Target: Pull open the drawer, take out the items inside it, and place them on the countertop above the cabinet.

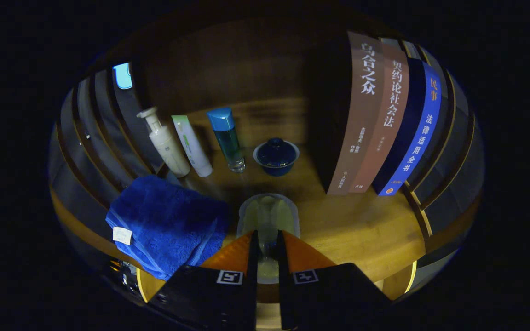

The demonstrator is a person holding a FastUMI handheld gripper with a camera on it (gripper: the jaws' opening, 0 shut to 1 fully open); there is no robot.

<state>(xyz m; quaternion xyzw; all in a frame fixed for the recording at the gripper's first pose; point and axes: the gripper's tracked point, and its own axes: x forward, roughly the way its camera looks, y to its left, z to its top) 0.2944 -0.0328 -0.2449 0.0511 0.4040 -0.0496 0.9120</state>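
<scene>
Tongs [267, 257] clenched on a pale, translucent glass-like cup [268, 216], one finger pressing each side of its lower part, rim poking up just ahead of the fingertips. Cup low over the warm wooden desk [361, 225]; whether touching it or hanging just above, cannot tell. Just beside the cup, to the left: a folded deep-blue terry towel [168, 225] with a small white tag, lying flat on the wood. Beyond the fingers, a row of upright bottles: a white pump bottle [166, 142], a white tube with a green top [192, 145] right beside it, then a clear teal bottle with a blue cap [227, 138]. Next along, straight ahead of the fingers, a dark blue lidded ceramic bowl [276, 157], well apart from the cup. Further right, three tall books [384, 119] standing spine-out, brown, reddish-brown and blue, packed together. Dark slatted panels [95, 133] curving round on both flanks.
</scene>
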